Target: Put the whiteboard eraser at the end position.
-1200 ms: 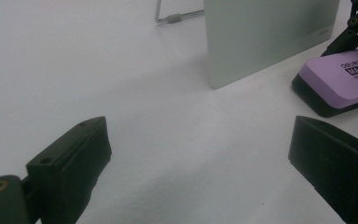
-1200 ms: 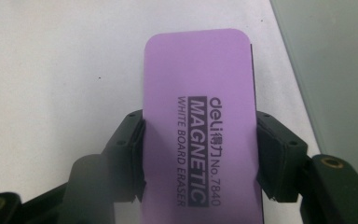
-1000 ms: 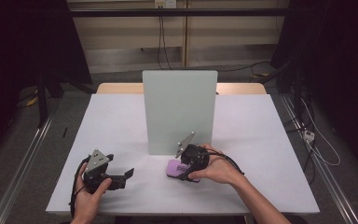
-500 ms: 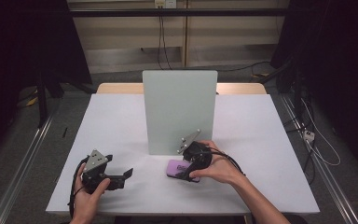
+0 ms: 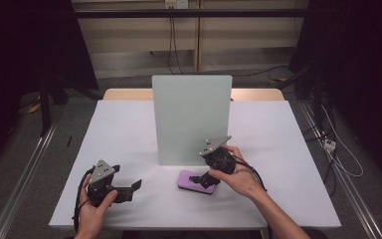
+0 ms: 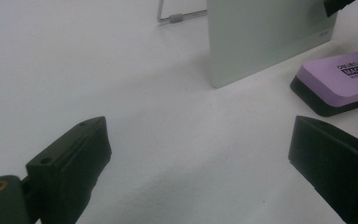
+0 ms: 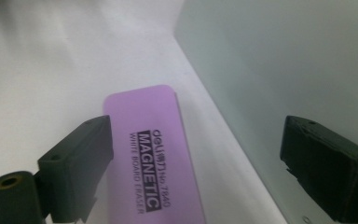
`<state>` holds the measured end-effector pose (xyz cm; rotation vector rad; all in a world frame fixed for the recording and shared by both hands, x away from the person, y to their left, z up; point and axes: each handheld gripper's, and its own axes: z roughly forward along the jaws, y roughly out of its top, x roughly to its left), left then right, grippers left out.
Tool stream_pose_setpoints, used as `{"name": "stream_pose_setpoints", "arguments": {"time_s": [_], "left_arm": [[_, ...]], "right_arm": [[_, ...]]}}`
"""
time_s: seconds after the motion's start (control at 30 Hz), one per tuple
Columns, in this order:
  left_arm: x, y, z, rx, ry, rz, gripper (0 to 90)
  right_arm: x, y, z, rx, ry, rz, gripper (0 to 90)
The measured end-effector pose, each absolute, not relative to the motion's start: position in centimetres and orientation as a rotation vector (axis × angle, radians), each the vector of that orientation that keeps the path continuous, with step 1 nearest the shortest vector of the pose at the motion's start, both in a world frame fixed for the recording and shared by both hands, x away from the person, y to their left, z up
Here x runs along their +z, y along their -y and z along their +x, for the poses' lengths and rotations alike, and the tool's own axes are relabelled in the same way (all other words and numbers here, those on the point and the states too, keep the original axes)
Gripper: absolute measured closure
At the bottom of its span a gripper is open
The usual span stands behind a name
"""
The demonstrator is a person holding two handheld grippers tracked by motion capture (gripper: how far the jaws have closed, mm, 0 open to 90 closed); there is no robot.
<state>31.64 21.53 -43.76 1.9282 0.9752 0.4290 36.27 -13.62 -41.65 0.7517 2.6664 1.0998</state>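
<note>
High view: a white counter (image 5: pixel 129 129) seen from above and behind the person. A pale grey-green whiteboard panel (image 5: pixel 191 117) stands upright near the middle of the counter. Just in front of the panel's right half lies a purple whiteboard eraser (image 5: pixel 189 178) with a black base, flat on the counter. The right tool (image 5: pixel 202 180), held in the person's right hand (image 5: pixel 238 177), hovers over the eraser's right end, pointing left and down. The left tool (image 5: pixel 135 186) sits in the person's left hand (image 5: pixel 97 206) near the front left of the counter, well apart from the eraser, its jaws aimed right towards it.

Left gripper view: the left tool (image 6: pixel 200 158) has its two black jaws spread wide, released, with bare white counter (image 6: pixel 98 79) between them. Beyond, at upper right, the eraser (image 6: pixel 340 79) lies flat, its printed purple top up, next to the lower edge of the upright panel (image 6: pixel 261 37). A thin wire stand (image 6: pixel 179 17) shows behind the panel.

Right gripper view: the right tool (image 7: pixel 196 154) looks down on the eraser (image 7: pixel 161 144), which reads "MAGNETIC WHITE BOARD ERASER". The jaws have just been opening and stand wide and released. The left jaw overlaps the eraser's left edge in the picture; whether it touches cannot be told. The right jaw shows in front of the panel (image 7: pixel 284 60), clear of the eraser. The eraser rests on the counter (image 7: pixel 51 70) just beside the panel's foot.
</note>
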Motion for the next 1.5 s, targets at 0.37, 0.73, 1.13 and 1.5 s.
{"name": "stream_pose_setpoints", "arguments": {"time_s": [0.37, 0.73, 1.13, 1.5], "left_arm": [[-43.8, -21.4, 31.7, 0.433, -0.977, 1.932, 5.3], [-43.8, -21.4, 31.6, 0.426, -0.978, 1.930, 5.3], [-43.7, -21.4, 31.7, 0.440, -0.979, 1.931, 5.3], [-43.5, -21.4, 31.8, 0.450, -0.994, 1.913, 5.3]], "right_arm": [[-41.2, 15.6, 35.8, 1.179, -2.533, 0.854, 8.2], [-41.3, 17.6, 35.6, 1.254, -2.392, 0.974, 8.3], [-41.3, 19.0, 35.1, 1.278, -2.301, 1.036, 8.0], [-41.4, 20.8, 34.4, 1.287, -2.234, 1.088, 7.9]]}}
